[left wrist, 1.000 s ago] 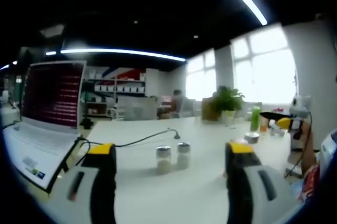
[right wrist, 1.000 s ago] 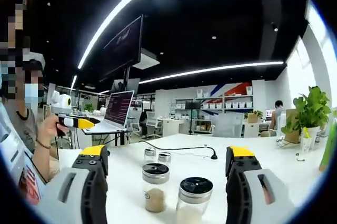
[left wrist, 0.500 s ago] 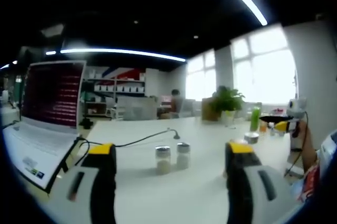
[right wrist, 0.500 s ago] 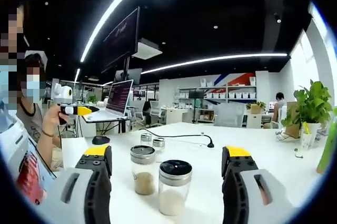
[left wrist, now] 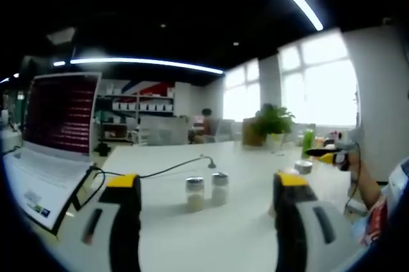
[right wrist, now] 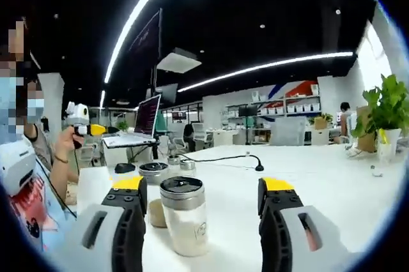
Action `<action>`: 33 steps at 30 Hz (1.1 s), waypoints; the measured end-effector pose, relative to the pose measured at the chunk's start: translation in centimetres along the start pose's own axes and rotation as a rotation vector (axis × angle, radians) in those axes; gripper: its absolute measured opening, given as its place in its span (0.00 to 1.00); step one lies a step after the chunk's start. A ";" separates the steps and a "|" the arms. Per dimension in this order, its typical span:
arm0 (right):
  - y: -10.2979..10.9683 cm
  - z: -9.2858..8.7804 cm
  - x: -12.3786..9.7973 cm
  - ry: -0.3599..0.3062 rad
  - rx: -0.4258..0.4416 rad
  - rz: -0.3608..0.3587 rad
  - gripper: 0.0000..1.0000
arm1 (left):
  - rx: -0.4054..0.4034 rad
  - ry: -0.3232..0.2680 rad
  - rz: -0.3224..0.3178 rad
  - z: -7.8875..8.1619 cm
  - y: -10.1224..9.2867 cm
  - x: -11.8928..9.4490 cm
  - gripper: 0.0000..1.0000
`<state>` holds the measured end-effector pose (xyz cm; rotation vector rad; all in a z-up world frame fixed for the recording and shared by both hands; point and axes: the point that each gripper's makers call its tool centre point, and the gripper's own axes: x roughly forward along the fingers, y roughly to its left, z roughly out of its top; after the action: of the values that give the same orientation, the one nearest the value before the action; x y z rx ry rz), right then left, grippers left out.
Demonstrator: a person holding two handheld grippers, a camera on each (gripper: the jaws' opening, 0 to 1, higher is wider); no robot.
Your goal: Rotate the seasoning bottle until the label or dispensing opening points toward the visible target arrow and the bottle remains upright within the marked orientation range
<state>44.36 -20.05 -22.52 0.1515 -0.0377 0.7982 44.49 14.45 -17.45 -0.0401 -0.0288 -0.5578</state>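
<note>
A black ceiling [left wrist: 166,10] carries long curved light strips [right wrist: 144,10]. Beyond the fingers, bright windows [left wrist: 323,87] stand right, shelving [left wrist: 144,106] along the far white wall, potted plant [left wrist: 273,122] between

Two handheld grippers, grey with yellow tips

The left gripper [left wrist: 204,198] and right gripper [right wrist: 201,198] have pale grey jaws, black inner faces and yellow caps; the person [right wrist: 29,182] wears a white-and-red top and a wrist bracelet.

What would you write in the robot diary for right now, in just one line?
right gripper: open, around front bottle, not touching | left gripper: open, away from two bottles | bottles upright on table
</note>
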 end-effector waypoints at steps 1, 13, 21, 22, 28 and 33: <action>0.1 -0.2 0.2 -0.005 0.004 0.017 0.68 | 0.001 0.000 -0.001 0.0 0.0 0.0 0.90; 0.4 -2.5 2.6 0.071 -0.069 0.040 0.61 | -0.003 0.008 0.001 -0.2 0.3 0.3 0.90; 0.4 -3.0 3.4 0.061 -0.050 0.078 0.50 | -0.003 0.015 0.002 -0.4 0.3 0.6 0.90; 0.7 -3.0 3.4 0.057 -0.053 0.091 0.47 | 0.000 0.016 0.003 -0.4 0.3 0.6 0.90; 1.6 -3.1 3.4 0.045 -0.071 0.108 0.38 | 0.000 0.014 0.000 -0.3 0.4 0.5 0.90; 1.7 -3.2 3.7 0.025 -0.074 0.092 0.38 | -0.001 0.022 -0.020 -0.6 -0.2 0.8 0.90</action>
<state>45.64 -15.80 -25.10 0.0705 -0.0512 0.8896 45.08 13.77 -18.02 -0.0350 -0.0071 -0.5780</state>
